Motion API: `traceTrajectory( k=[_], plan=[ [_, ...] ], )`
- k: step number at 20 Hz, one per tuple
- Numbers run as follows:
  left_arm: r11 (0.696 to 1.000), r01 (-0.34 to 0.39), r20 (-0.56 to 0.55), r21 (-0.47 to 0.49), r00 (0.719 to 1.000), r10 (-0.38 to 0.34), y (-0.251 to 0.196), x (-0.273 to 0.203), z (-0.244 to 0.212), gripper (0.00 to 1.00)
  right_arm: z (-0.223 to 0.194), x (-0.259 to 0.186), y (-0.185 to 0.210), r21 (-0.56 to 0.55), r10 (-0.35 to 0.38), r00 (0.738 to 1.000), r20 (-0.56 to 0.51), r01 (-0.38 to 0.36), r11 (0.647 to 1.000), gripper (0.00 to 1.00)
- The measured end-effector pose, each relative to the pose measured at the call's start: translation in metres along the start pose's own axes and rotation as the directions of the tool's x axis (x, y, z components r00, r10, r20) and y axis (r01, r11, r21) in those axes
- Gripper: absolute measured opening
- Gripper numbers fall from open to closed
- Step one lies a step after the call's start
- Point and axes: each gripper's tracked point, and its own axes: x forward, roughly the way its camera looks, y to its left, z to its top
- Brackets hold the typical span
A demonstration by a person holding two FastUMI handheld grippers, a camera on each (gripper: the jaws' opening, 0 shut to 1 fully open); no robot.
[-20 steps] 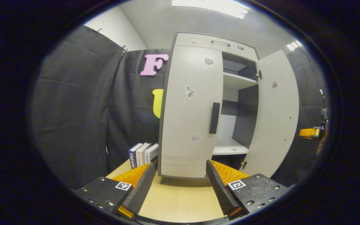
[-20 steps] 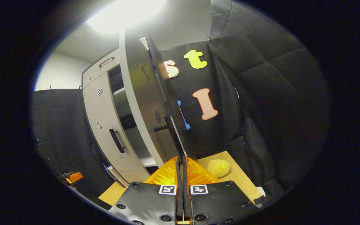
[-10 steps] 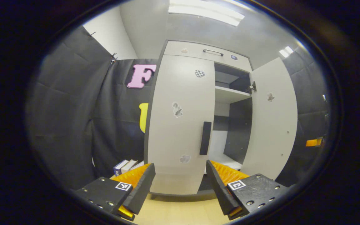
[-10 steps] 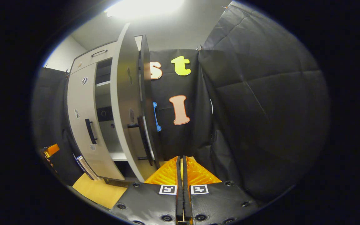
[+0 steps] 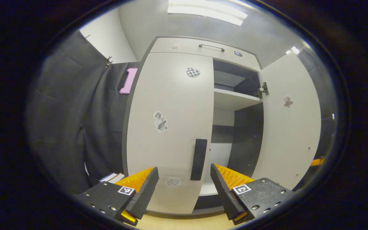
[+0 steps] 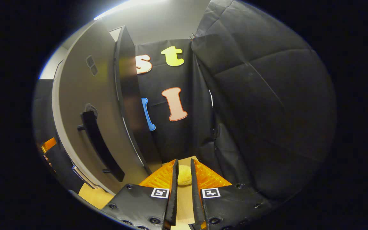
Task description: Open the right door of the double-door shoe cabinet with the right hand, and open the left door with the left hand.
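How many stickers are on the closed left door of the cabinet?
3 on the left door: a checkered heart sticker near the top, a figure sticker mid-height, and a pale sticker low beside the handle. The left gripper may hide more below.

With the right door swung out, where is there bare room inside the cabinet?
Free: the upper shelf and lower shelf, between the shut left door and open right door. Crowded: the left door's handle borders the gap.
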Motion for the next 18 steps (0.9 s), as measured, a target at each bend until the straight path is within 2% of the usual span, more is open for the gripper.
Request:
traceTrajectory(
  k=[1, 4, 5, 6, 8, 15, 16, 18],
  plan=[
    [1.0, -0.004, -0.005, -0.011, 1.0, 0.004, -0.001, 0.009, -0.001, 0.95, -0.001, 0.007, -0.006, -0.009, -0.01, 1.0, -0.002, 0.01, 1.0, 0.23],
    [1.0, -0.024, -0.023, -0.013, 0.999, 0.023, -0.004, 0.039, -0.005, 0.94, 0.0, 0.032, -0.023, -0.041, -0.027, 1.0, -0.004, 0.027, 0.999, 0.41],
    [1.0, -0.021, -0.024, -0.006, 1.0, 0.021, -0.007, 0.049, -0.006, 0.95, 0.002, 0.039, -0.025, -0.044, -0.027, 1.0, -0.001, 0.027, 0.999, 0.63],
    [1.0, -0.02, -0.025, -0.002, 0.999, 0.02, -0.011, 0.055, -0.006, 0.94, 0.005, 0.048, -0.027, -0.041, -0.022, 1.0, 0.006, 0.022, 0.999, 0.69],
    [1.0, -0.022, -0.02, 0.009, 1.0, 0.022, -0.017, 0.067, -0.007, 0.94, 0.013, 0.062, -0.029, -0.03, -0.012, 1.0, 0.017, 0.012, 0.999, 0.97],
    [0.998, -0.04, -0.031, 0.058, 0.999, 0.041, -0.031, 0.103, -0.015, 0.93, 0.02, 0.094, -0.04, -0.062, -0.006, 1.0, 0.02, 0.007, 0.998, 0.98],
    [0.997, -0.037, -0.028, 0.061, 0.999, 0.039, -0.033, 0.106, -0.015, 0.93, 0.019, 0.098, -0.041, -0.062, -0.007, 1.0, 0.016, 0.008, 0.998, 0.92],
    [0.996, -0.063, -0.024, 0.064, 0.998, 0.065, -0.03, 0.113, -0.015, 0.71, 0.018, 0.104, -0.045, -0.051, -0.007, 1.0, 0.011, 0.007, 0.999, 0.92]
  ],
)
